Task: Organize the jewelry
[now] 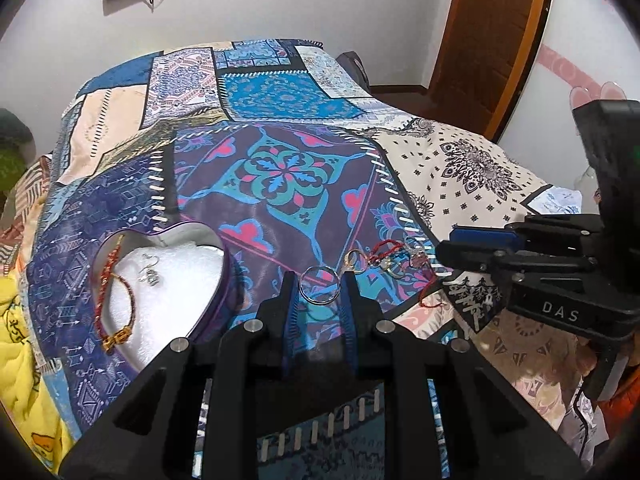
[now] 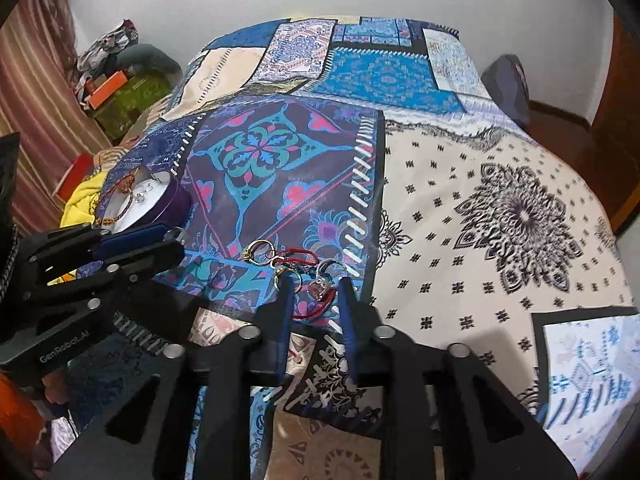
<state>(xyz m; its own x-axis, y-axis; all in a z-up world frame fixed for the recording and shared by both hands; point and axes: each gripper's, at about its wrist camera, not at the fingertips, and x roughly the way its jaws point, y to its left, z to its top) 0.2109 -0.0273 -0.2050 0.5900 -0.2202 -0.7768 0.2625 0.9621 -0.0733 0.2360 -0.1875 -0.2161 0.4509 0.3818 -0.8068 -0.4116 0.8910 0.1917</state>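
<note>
1. Left tongs [image 1: 319,280] parted, a silver ring [image 1: 319,285] between the blue pads; ring edges at or near both pads, contact unclear, so cannot tell whether gripped.
2. Right tongs [image 2: 313,290] parted above the bed, fingers either side of a ring with a reddish stone [image 2: 318,289] and a loop of red cord [image 2: 308,312]; nothing clamped.
3. Just beyond the left tongs, a small cluster on the quilt [image 1: 280,168]: gold ring [image 1: 354,260], red string bracelet [image 1: 386,249], more rings [image 1: 390,266] tangled beside it.
4. Same cluster from the right wrist: gold ring [image 2: 258,249], red string [image 2: 298,258], small gold ring [image 2: 285,274], all close together on the purple and teal patch.
5. To the left of the cluster, apart from it, an open heart-shaped tin [image 1: 224,280] with purple wall and white lining.
6. Inside the tin, a red and gold bracelet [image 1: 110,300] along the left edge and a silver earring [image 1: 149,274] near the middle.
7. From the right wrist, tin [image 2: 176,200] seen past the left tongs [image 2: 176,238], bracelet [image 2: 116,200] and earring [image 2: 142,194] within.
8. Farther off, patchwork quilt [image 2: 500,208] over the whole bed.
9. Beyond, white wall and brown door [image 1: 488,40].
</note>
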